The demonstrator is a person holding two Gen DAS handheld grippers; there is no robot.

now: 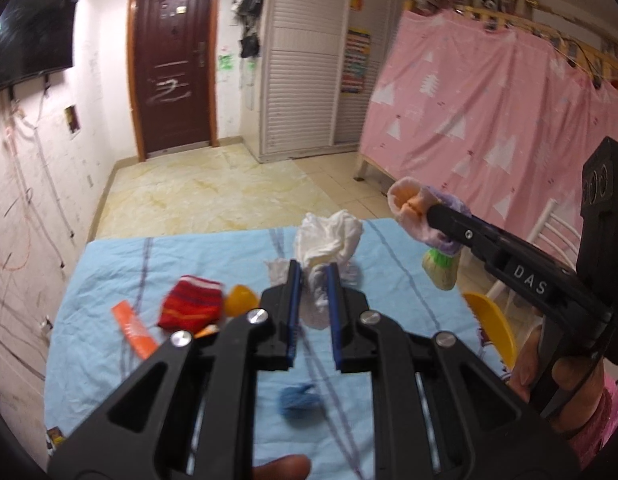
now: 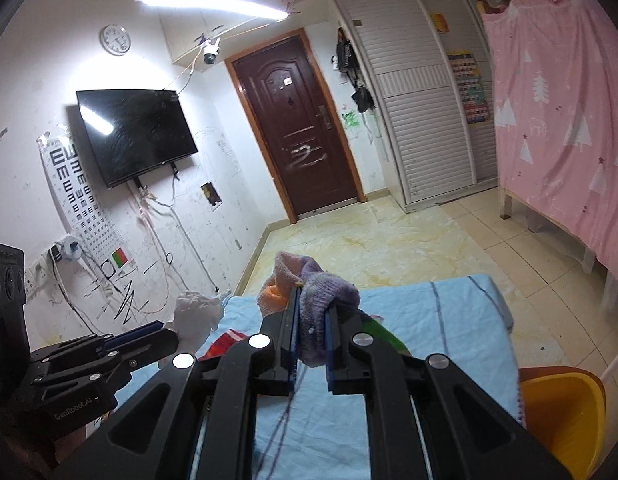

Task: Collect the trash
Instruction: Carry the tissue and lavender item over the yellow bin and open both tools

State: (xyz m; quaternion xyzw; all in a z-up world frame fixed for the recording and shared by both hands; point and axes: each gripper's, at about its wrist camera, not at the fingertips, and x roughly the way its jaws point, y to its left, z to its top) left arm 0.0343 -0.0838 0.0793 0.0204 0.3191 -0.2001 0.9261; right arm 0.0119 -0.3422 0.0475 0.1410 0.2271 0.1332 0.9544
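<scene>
White crumpled tissue [image 1: 327, 246] pinched by the left gripper [image 1: 313, 280] above the blue tablecloth [image 1: 109, 280]; right gripper [image 2: 311, 320] clamps a pastel sock [image 2: 321, 300] alongside.

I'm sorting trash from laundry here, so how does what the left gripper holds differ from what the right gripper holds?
The left gripper holds a crumpled white tissue wad; the right gripper holds a knitted sock in purple, pink and orange. The tissue wad looks papery and creased; the sock looks soft and fuzzy. The tissue wad bunches upward above the fingers; the sock drapes over them. Both are pinched between blue pads, lifted above the blue cloth.
</scene>
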